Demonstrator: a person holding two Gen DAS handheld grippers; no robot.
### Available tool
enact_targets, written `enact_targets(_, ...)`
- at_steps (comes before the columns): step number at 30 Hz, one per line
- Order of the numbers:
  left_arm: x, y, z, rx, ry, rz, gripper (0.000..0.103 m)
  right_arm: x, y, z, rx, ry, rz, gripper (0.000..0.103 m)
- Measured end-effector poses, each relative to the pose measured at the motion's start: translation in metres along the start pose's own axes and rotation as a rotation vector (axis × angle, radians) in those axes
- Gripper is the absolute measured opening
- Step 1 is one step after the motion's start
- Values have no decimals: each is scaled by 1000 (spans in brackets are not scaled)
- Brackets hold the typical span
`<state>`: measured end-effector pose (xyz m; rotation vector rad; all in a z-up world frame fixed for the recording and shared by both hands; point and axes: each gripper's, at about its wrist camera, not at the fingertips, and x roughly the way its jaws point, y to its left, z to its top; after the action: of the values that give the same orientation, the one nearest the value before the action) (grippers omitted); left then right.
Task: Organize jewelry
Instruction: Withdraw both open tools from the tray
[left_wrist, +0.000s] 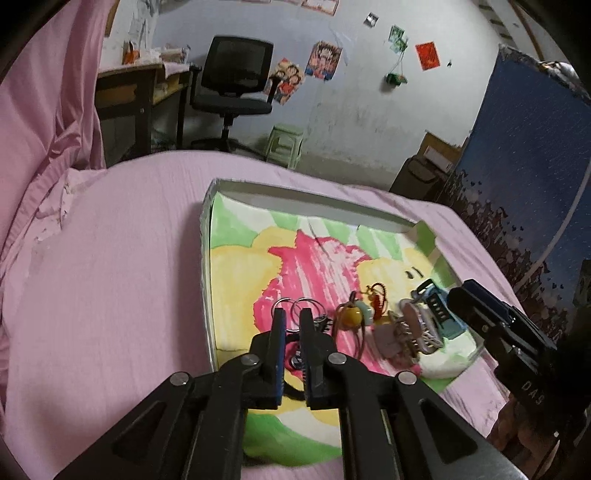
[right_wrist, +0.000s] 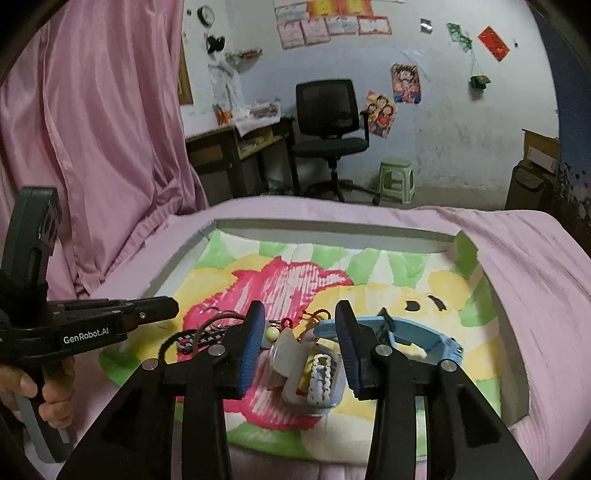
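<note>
Both grippers are hanging over the shallow tray (right_wrist: 480, 266) on the pink bedspread (left_wrist: 110, 277), w/ the jewelry bunched in the tray's near part.

Left gripper (left_wrist: 291, 317): jaws are sitting nearly together w/ a thin gap, tips just in front of the key rings (left_wrist: 295, 306). Can't tell if anything's actually pinched; some metal and a dark strap are showing through the gap, so prob. nothing firmly held. Right gripper (right_wrist: 299, 314): jaws are standing apart, straddling the grey-white hair clips (right_wrist: 310, 369), pads not pressing on them. Blue watch (right_wrist: 417, 332) is lying just to its right, strap touching the right finger's outer side. Beaded charms w/ red cord (right_wrist: 314, 317) are sitting just ahead of the tips, betw. the two grippers' work zones.

Risks as I'm reading them:
- Pile is tangled. Cords, rings and clips are overlapping, so closing on one piece is likely dragging neighbours along.
- Right jaws are spanning two clips stacked together; squeezing may be grabbing both, or popping the smooth one out sideways.
- Left jaws are so narrow that a thin ring could be slipping thru, or catching by its edge only and dropping on lift.
- Grippers are working close; the left one's body is crossing near the right one's left finger, so a sideways pull could be bumping them.
- Tray is light card on soft bedding, so pressing down may be tilting it and sliding everything.
</note>
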<state>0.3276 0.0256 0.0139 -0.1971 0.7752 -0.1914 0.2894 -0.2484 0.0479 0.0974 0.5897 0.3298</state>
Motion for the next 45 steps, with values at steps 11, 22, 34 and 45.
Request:
enact_targets(11,-63,-3,-21,-32,-211,26,66,-56,-7,-10,50,-150,-27,65)
enact_targets(22,-113,-6,-58,-31,-338,115,91,-104,-1,-37,53,-257,-9,86)
enact_targets(34,-149,-15,-113,21,-337,141,95,-138,12,-65,-11,-282,21,93)
enact_targets(45,-158,-14,-149,8,-280,147,95,-155,19,-86,-75,-264,26,93)
